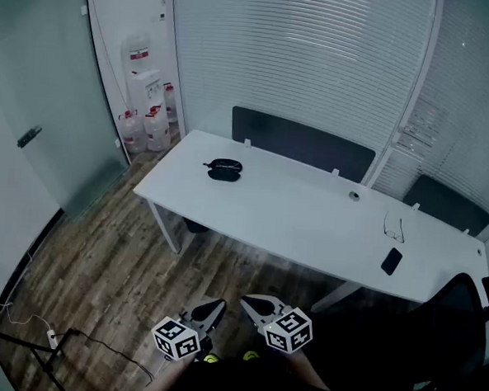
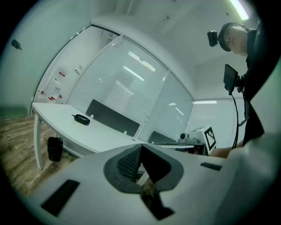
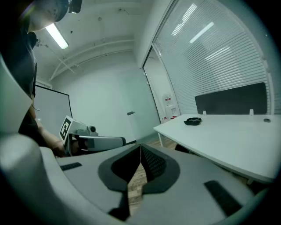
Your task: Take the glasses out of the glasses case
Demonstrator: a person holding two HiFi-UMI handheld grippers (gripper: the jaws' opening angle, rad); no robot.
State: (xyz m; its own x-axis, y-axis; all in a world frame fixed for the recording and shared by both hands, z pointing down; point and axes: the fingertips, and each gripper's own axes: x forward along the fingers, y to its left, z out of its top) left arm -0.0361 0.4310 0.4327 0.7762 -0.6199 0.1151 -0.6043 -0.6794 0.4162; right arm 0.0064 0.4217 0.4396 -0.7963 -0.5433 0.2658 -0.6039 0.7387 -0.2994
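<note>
Presently: black glasses case (image 1: 224, 169) on the white desk (image 1: 309, 223), toward its left end; glasses (image 1: 395, 227) toward its right end. Left gripper (image 1: 215, 306) and right gripper (image 1: 251, 302) well short of desk, fingers pressed together, empty.

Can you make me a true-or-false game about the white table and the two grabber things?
1. A black case sits on the white table. True.
2. The left gripper is holding the case. False: its jaws are shut on nothing, and it is away from the table.
3. A dark phone lies on the table, far from the case. True.
4. The right gripper is wide open. False: its jaws are together and empty.
5. The floor is covered in red carpet. False: it looks like wooden boards.
</note>
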